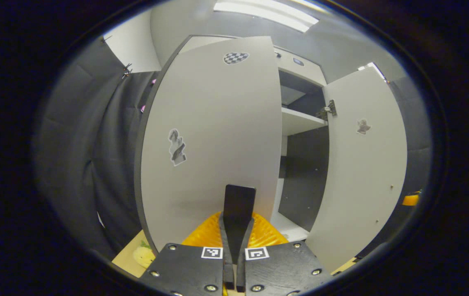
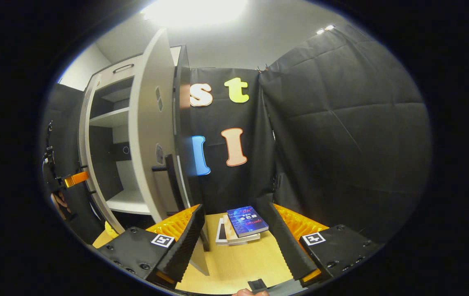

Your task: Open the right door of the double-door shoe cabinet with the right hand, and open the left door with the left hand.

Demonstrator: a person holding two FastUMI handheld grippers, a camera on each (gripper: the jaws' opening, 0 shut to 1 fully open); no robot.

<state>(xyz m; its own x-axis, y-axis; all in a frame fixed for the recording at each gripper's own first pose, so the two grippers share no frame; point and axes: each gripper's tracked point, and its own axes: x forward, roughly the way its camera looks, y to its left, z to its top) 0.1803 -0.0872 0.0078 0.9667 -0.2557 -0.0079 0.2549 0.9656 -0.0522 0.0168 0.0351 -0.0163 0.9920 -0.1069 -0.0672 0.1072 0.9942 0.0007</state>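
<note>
In the left gripper view, the left door [image 1: 214,139] hides the left half of the shoe cabinet [image 1: 300,123] behind it, and the left claw [image 1: 238,205] covers the door's lower middle. Two stickers [image 1: 177,147] on the doors are too blurred to make out. In the right gripper view, the right door [image 2: 152,135] stands edge-on, hiding part of the shelves [image 2: 111,119]. At the left edge, the other claw [image 2: 74,179] is cut off and too small to judge. The lower books [image 2: 234,235] lie mostly hidden under the top one.
</note>
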